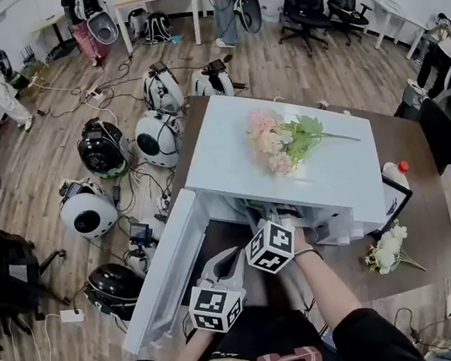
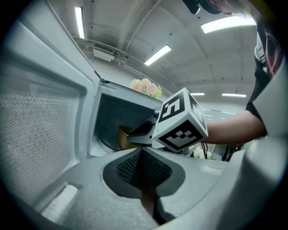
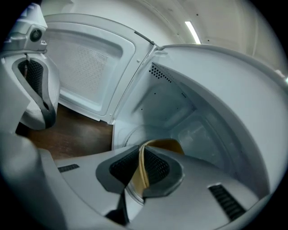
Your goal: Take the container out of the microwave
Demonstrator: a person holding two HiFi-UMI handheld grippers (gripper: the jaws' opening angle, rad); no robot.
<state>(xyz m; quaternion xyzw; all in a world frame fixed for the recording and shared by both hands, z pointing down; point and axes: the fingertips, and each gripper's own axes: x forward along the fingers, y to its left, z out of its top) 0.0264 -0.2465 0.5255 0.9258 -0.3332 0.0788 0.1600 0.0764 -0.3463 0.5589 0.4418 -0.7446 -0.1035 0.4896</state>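
**Microwave, door open, container inside**

Left gripper view: we record the left gripper (image 2: 141,170), pads pressed together on nothing, beside the open door (image 2: 40,126) of the white microwave (image 2: 108,92). The right gripper (image 2: 135,134) reaches in to the yellow container (image 2: 122,137).

Right gripper view: this one alone shows the grip. The pads pinch the container's rim, inside the cavity.

Head view: the container is hidden. Only here do we list pink flowers (image 1: 275,143) lying on the microwave's top, and a red-capped bottle (image 1: 394,175) on the brown table (image 1: 423,211).

The microwave (image 1: 223,163) sits with its door (image 1: 165,271) swung wide, flowers (image 1: 282,142) on top. The right gripper (image 1: 271,219) reaches inside, and the left gripper (image 1: 226,268) hovers beside the door.
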